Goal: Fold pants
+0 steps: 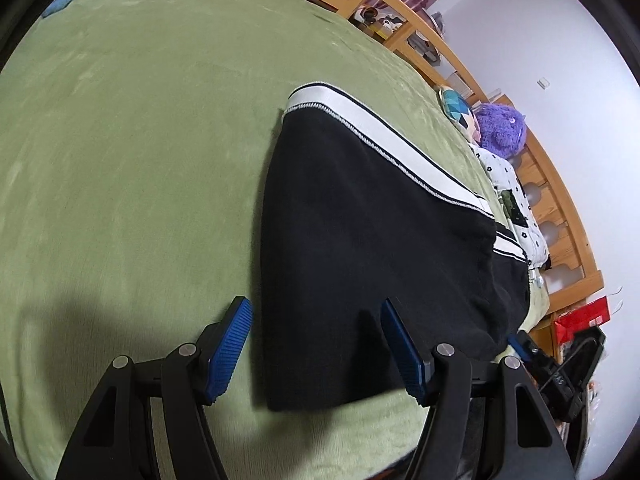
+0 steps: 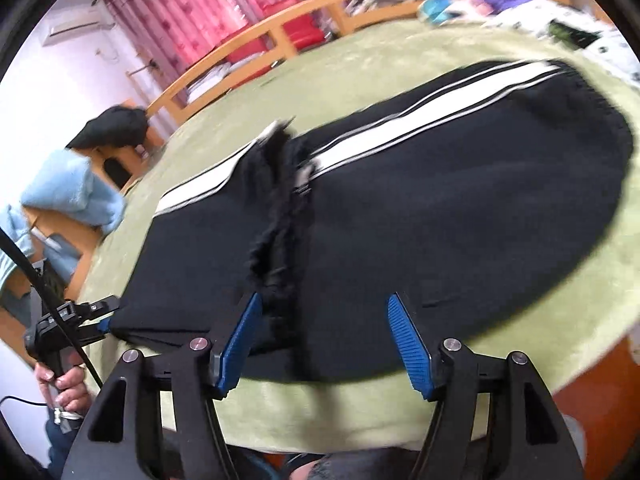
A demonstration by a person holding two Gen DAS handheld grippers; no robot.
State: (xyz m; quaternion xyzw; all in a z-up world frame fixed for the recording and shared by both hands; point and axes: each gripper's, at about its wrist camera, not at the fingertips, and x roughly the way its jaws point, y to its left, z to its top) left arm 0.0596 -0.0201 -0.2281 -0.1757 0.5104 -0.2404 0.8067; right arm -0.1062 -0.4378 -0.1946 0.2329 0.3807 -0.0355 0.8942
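One pair of black pants (image 2: 400, 216) with white side stripes is lying folded on a green blanket (image 1: 120, 140) covering the bed, near its front edge. Two grippers are hovering over it: the left gripper (image 1: 316, 344) and right gripper (image 2: 324, 340) both standing apart, gripping nothing. A wooden bed frame (image 1: 560, 208), pink curtains (image 2: 180, 12) and one purple plush toy (image 1: 500, 128) are surrounding it. No readable writing is showing.

I see the black pants (image 2: 400, 216) with white side stripes lying flat on the green bed cover (image 2: 560, 320), near its front edge. My right gripper (image 2: 324, 340) hovers above their near hem, jaws apart, nothing pinched. At the left edge, a hand (image 2: 66, 390) holds the left gripper (image 2: 102, 322) beside the pants' corner.
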